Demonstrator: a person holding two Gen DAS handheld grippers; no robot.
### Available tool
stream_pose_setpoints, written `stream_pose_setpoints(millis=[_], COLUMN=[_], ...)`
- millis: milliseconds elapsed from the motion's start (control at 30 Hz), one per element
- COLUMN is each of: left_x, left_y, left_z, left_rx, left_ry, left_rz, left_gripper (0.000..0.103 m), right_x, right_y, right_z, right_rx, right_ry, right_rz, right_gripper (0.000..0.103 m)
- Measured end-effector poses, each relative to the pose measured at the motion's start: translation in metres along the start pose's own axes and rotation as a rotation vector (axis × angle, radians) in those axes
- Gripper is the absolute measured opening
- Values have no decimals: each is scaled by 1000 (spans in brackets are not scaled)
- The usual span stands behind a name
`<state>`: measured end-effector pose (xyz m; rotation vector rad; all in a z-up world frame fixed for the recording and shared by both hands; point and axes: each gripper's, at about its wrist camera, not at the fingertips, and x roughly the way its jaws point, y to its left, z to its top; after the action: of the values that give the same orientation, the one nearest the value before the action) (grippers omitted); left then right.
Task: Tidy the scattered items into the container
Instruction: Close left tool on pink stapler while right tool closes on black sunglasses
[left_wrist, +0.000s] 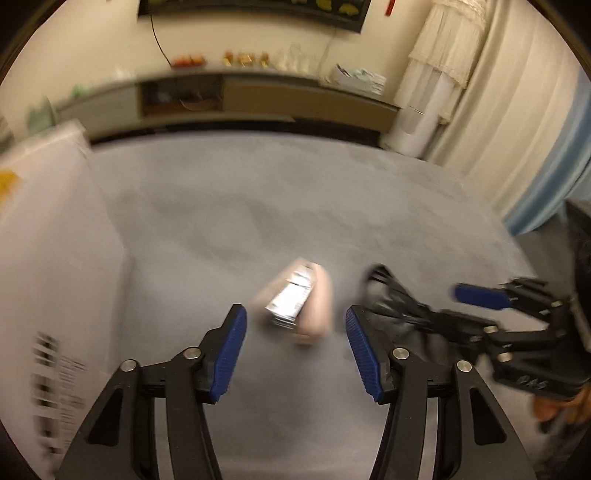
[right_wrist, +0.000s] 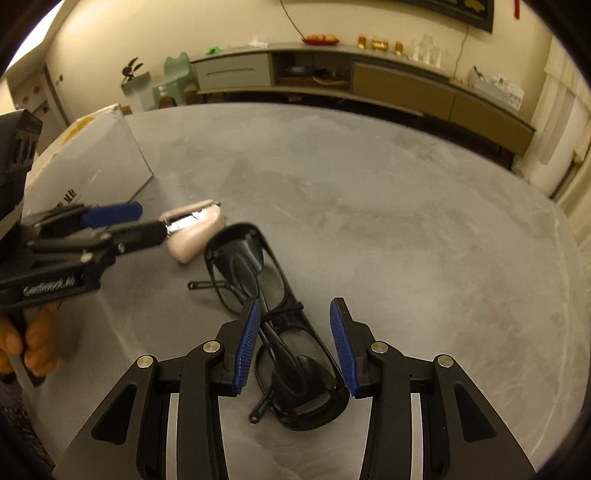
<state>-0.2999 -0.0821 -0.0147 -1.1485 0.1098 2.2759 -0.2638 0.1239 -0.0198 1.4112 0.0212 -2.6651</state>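
**Two claws close in on the last of the clutter**

Grey tabletop (right_wrist: 369, 192), sideboard (right_wrist: 369, 81) along the far wall: a living room serves as the backdrop for a tidy-up that, by the look of it, is at the picking stage.

Right claw (right_wrist: 297, 343) hangs released, its blue pads spread to either side of black glasses (right_wrist: 258, 280) lying folded on the table, one lens end between the pads; whether a pad touches the frame cannot be told. Left claw (left_wrist: 295, 347) is likewise released, its pads wide apart and aimed at a pink case (left_wrist: 299, 299) just ahead of it. The right wrist view shows that claw's tips reaching the case's near end, seemingly in contact, but no grip is evident. Case and glasses lie just beside each other, near mid-table.

A white box (right_wrist: 88, 162), the likely container, stands at the table's left edge, apart from both items. Its opening is not visible.

Next, on this evidence, each claw needs to settle lower and clench squarely: the right across the thin frame without letting it twist, the left across the case's width. A lift and a carry leftward to the box would follow.
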Motion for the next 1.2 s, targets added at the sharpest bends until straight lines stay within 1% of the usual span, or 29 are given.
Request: stream_pose_setpoints(millis=[67, 100, 133, 233, 300, 367, 433, 467, 500, 533, 567, 600, 667, 700, 733, 800, 867, 900, 933, 1000, 1067, 1133, 1167, 1200], left_x=[-1, 2, 5, 13, 16, 24, 33, 37, 40, 40, 39, 38, 36, 36, 35, 32, 30, 30, 31, 34, 35, 38, 41, 40], left_y=[4, 5, 5, -9, -18, -24, -26, -23, -21, -18, -17, -18, -22, -23, -23, -19, -17, -18, -17, -20, -21, -23, -23, -24], left_z=[0, 0, -1, 1, 1, 2, 1, 0, 0, 0, 1, 0, -1, -2, -3, -3, -2, -2, -2, -1, -1, -3, -4, -6], left_rx=[4, 3, 2, 37, 82, 103, 103, 91, 73, 47, 32, 34, 55, 53, 45, 15, 2, 1, -3, -12, -9, 0, 0, 5], left_ry=[-21, -21, -14, -3, -15, -9, 16, 29, 38, 39, 41, 43, 32, 29, 31, 35, 36, 41, 47, 47, 41, 49, 59, 51], left_rz=[27, 35, 37, 12, 25, 62, 71, 62, 41, 3, -23, -28, -9, -11, -18, -51, -64, -60, -51, -43, -33, -10, 1, 9], left_gripper=[59, 63, 64, 65, 74, 74, 74, 73, 65, 59, 47, 46, 46, 45, 45, 45, 45, 47, 47, 53, 56, 56, 56, 56], right_x=[-3, -2, 0, 9, 13, 13, 15, 17, 18, 18, 18, 18, 16, 16, 15, 14, 14, 13, 12, 9, 7, 5, 6, 6], right_y=[1, 2, 3, 4, 3, 3, 7, 10, 12, 14, 16, 19, 23, 24, 24, 23, 17, 14, 9, 0, -8, -12, -12, -13], right_z=[1, 1, 2, 2, -1, -3, -7, -9, -11, -12, -13, -14, -16, -16, -17, -18, -19, -20, -20, -22, -24, -26, -26, -27], right_rx=[-6, -14, -21, -31, -33, -40, -66, -88, -96, -101, -105, -113, -126, -130, -135, -131, -114, -100, -82, -47, -20, 1, 8, 15], right_ry=[-21, -29, -30, -18, -10, 0, 17, 39, 48, 55, 62, 70, 74, 77, 74, 88, 101, 103, 109, 119, 124, 114, 107, 98], right_rz=[25, 29, 30, 33, 45, 51, 44, 38, 40, 44, 46, 41, 42, 41, 42, 56, 46, 46, 50, 53, 52, 64, 67, 69], right_gripper=[42, 42, 42, 42, 42, 43, 42, 44, 42, 42, 40, 39, 36, 35, 28, 26, 15, 14, 14, 12, 12, 13, 14, 22])
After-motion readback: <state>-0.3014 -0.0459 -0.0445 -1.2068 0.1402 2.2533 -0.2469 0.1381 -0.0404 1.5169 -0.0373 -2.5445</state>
